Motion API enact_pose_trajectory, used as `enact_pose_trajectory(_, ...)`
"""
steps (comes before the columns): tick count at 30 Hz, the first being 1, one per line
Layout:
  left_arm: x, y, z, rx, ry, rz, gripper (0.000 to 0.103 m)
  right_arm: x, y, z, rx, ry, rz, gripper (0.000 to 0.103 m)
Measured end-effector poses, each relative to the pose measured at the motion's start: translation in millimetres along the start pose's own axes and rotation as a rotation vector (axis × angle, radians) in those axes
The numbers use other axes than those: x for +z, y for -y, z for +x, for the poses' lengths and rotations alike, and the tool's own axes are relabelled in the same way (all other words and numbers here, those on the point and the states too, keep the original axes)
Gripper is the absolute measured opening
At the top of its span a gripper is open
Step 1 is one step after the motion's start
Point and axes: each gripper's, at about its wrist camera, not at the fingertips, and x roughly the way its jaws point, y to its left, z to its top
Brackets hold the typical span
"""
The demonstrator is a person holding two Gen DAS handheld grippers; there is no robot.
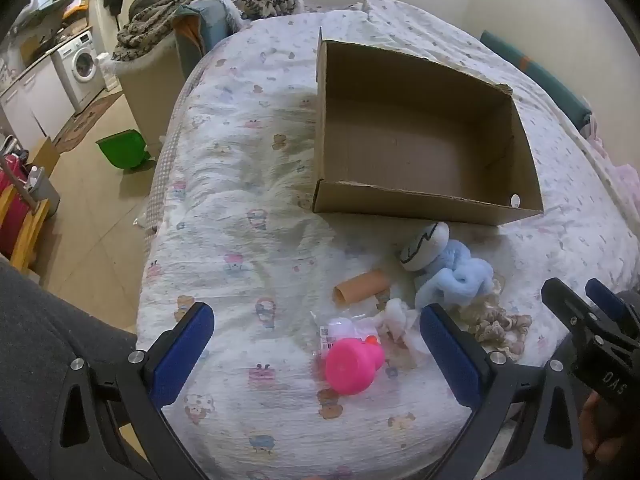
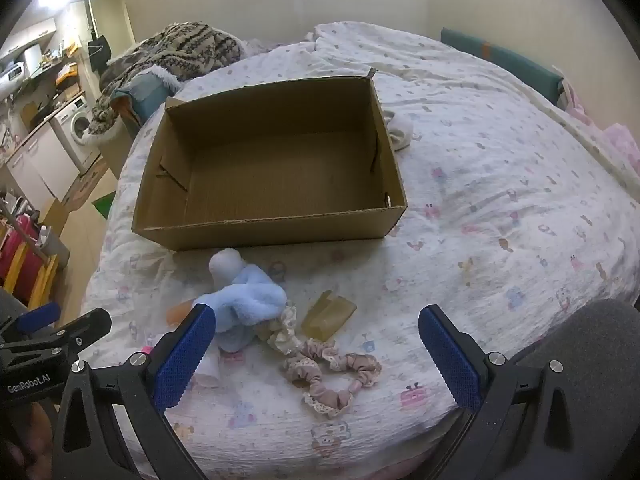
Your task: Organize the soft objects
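Here, near the bed's [image 2: 500, 184] front edge before the empty box [image 2: 272, 168], the light, squashy blue plush [image 2: 248, 304] should pinch easily mid-body, while both grippers [image 1: 316, 344] [image 2: 316, 344] hover with jaws wide, holding nothing.

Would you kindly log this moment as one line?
left gripper: open, empty | right gripper: open, empty | box: empty | toys on bed

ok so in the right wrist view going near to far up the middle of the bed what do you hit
pink lace scrunchies → amber translucent piece → blue fluffy toy → open cardboard box → patterned blanket pile
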Motion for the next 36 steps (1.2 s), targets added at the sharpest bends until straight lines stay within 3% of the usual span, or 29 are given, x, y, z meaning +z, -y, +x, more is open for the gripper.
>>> enact_pose_trajectory(36, -3.2, 3.1, 6.0, 0.008, -0.005, 0.008, 0.103, -1.8, 0.3, 2.1, -0.008, -0.011, -0.002, 0.103)
